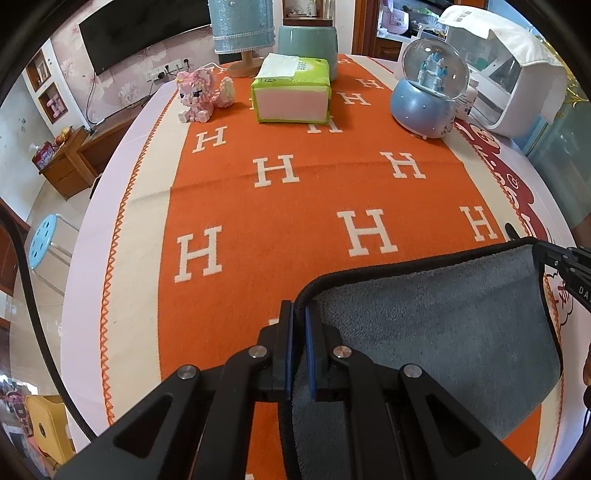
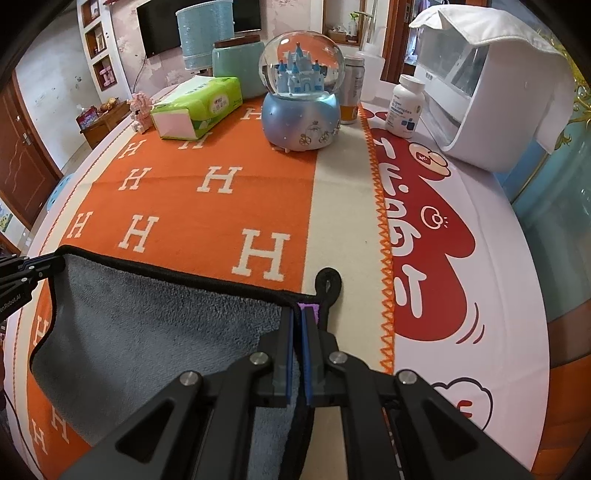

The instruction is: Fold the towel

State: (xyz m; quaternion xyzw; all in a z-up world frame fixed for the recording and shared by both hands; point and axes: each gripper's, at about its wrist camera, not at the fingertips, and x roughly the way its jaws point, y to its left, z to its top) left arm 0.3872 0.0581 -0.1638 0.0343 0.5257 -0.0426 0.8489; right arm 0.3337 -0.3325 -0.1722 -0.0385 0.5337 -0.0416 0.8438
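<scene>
A grey towel [image 1: 443,325] with black trim is held up above the orange blanket [image 1: 295,192], stretched between both grippers. My left gripper [image 1: 299,314] is shut on the towel's left corner. My right gripper [image 2: 297,314] is shut on the towel's right corner [image 2: 147,325], beside its black hanging loop [image 2: 327,286] and a purple tag. The right gripper also shows at the right edge of the left wrist view [image 1: 554,258]; the left gripper shows at the left edge of the right wrist view [image 2: 33,269]. The towel's lower part hangs down toward me.
At the table's far side stand a green tissue pack [image 1: 291,92], a blue snow globe [image 1: 428,96], a pink brick cat [image 1: 195,96], a lamp [image 1: 242,33], a teal jar [image 1: 308,40], a pill bottle [image 2: 406,107] and a white appliance [image 2: 491,85].
</scene>
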